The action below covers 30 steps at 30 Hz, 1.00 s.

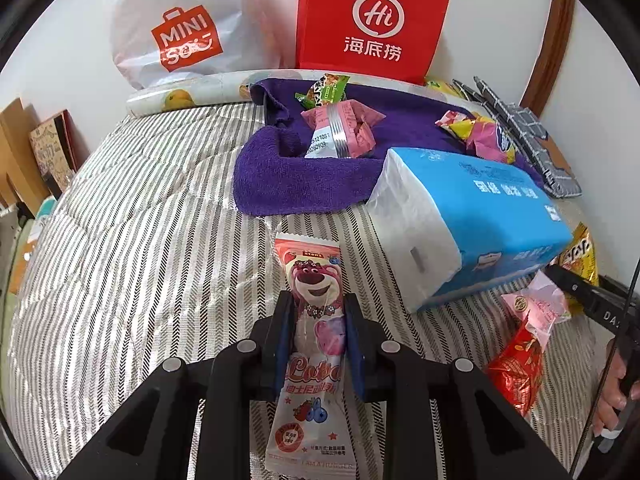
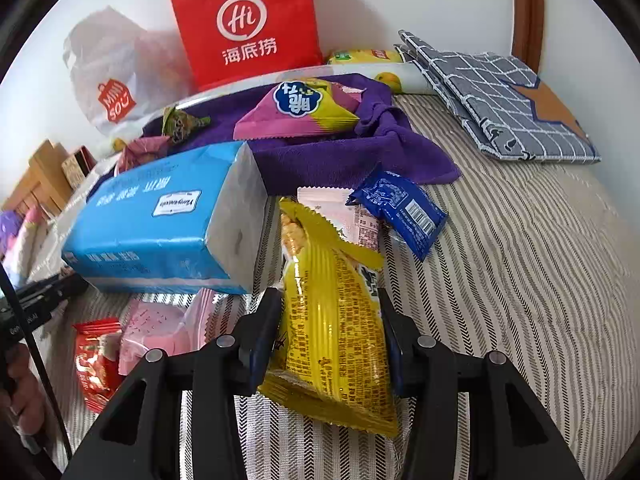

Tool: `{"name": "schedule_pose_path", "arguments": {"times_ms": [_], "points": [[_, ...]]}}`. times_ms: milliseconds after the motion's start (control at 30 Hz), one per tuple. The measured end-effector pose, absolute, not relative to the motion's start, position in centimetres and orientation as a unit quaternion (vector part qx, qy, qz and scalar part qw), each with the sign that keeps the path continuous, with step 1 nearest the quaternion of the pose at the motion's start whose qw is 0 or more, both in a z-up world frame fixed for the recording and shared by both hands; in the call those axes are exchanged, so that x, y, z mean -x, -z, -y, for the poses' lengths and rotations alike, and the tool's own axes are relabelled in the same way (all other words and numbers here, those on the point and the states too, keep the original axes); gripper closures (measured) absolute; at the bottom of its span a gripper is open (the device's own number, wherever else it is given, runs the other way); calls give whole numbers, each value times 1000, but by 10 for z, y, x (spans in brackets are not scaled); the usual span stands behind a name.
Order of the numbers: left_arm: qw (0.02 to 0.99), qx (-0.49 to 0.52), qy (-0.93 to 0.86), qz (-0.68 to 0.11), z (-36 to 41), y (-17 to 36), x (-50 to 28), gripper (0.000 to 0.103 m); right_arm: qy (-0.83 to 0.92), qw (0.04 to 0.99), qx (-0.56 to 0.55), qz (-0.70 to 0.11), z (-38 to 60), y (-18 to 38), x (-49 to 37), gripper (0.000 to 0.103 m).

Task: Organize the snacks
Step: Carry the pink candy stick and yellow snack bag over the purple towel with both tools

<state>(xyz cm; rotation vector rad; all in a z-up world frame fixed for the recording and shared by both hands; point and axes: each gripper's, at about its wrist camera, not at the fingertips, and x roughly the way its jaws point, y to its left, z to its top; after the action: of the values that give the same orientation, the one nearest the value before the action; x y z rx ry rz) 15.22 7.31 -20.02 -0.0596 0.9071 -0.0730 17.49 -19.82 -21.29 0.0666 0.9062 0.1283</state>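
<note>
The left gripper (image 1: 316, 320) is clamping the pink bear-print snack (image 1: 314, 332) above the striped bed (image 1: 140, 240). The right gripper (image 2: 326, 328) is bracketing the yellow snack packet (image 2: 332, 320) (whether its fingers are pressing, I cannot tell); both should probably be carried to the purple towel (image 1: 288, 184).

A blue tissue pack (image 1: 476, 224) lies on the striped bedcover (image 1: 132, 216), ahead and right of the left gripper, ahead and left of the right one. Beyond it spreads a purple towel (image 1: 288, 176). Against the far wall stand a red paper bag (image 1: 372, 20) and, to its left, a white plastic bag (image 1: 180, 28). A folded grey checked cloth (image 2: 496, 96) lies far right; cardboard boxes (image 1: 24, 152) far left.
</note>
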Motion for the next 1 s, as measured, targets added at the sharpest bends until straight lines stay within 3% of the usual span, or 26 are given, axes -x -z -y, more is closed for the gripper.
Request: {"name": "schedule_pose_path", "arguments": {"times_ms": [233, 600, 1000], "points": [[898, 17, 29, -439, -69, 200, -153, 79, -65, 897, -40, -436, 200, 213, -174, 54], [896, 49, 46, -438, -79, 197, -151, 85, -64, 906, -26, -417, 202, 203, -162, 63], [918, 42, 93, -383, -59, 150, -140, 85, -102, 930, -6, -353, 190, 141, -143, 63]]}}
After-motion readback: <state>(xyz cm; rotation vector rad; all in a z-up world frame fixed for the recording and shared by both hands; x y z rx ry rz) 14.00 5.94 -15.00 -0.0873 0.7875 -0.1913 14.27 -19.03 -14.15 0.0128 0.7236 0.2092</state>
